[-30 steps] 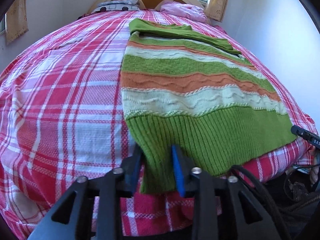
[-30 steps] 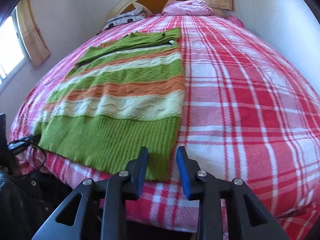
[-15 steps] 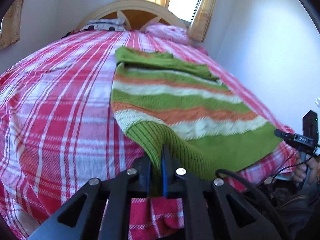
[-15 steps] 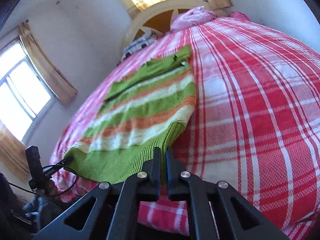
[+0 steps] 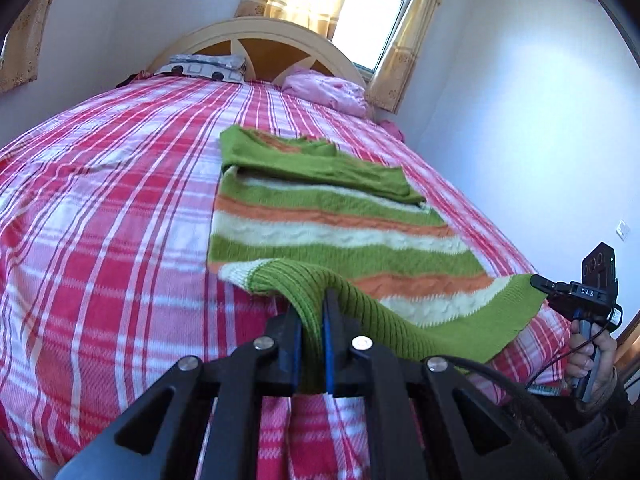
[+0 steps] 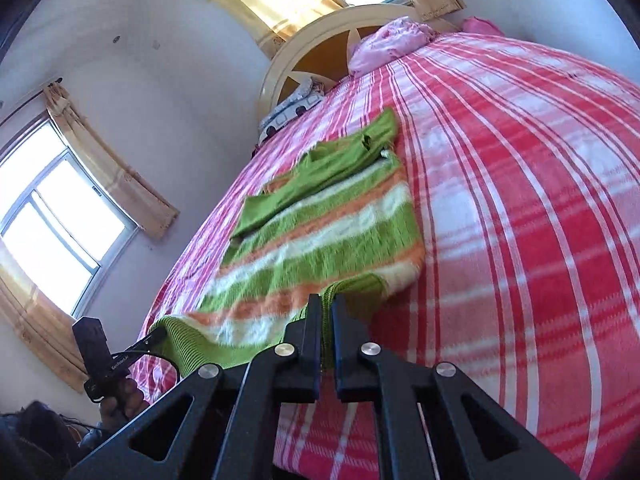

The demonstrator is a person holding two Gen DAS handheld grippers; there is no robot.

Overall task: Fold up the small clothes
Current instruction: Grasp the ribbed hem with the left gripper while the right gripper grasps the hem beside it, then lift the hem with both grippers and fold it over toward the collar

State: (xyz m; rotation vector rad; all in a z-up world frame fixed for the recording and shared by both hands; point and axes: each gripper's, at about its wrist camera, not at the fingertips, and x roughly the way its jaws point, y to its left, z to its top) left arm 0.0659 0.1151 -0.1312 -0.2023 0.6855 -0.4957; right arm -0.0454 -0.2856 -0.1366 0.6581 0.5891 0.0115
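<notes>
A green, orange and cream striped knit sweater [image 5: 332,232] lies on the red plaid bed [image 5: 100,220], sleeves folded across its top. My left gripper [image 5: 314,312] is shut on the left corner of the green ribbed hem and holds it lifted off the bed. My right gripper [image 6: 327,312] is shut on the right corner of the hem of the sweater [image 6: 320,232], also lifted. The hem sags between the two grippers. The right gripper also shows in the left wrist view [image 5: 540,282], and the left one in the right wrist view [image 6: 158,334].
A wooden headboard [image 5: 260,40] stands at the far end with a patterned pillow [image 5: 200,66] and a pink pillow [image 5: 324,90]. A white wall [image 5: 520,120] runs along the bed's right side. Curtained windows [image 6: 52,216] are on the left wall and behind the headboard.
Both grippers closed on the hem corners and lifted them up and towards the headboard. The ribbed hem has risen off the bed's front edge.
</notes>
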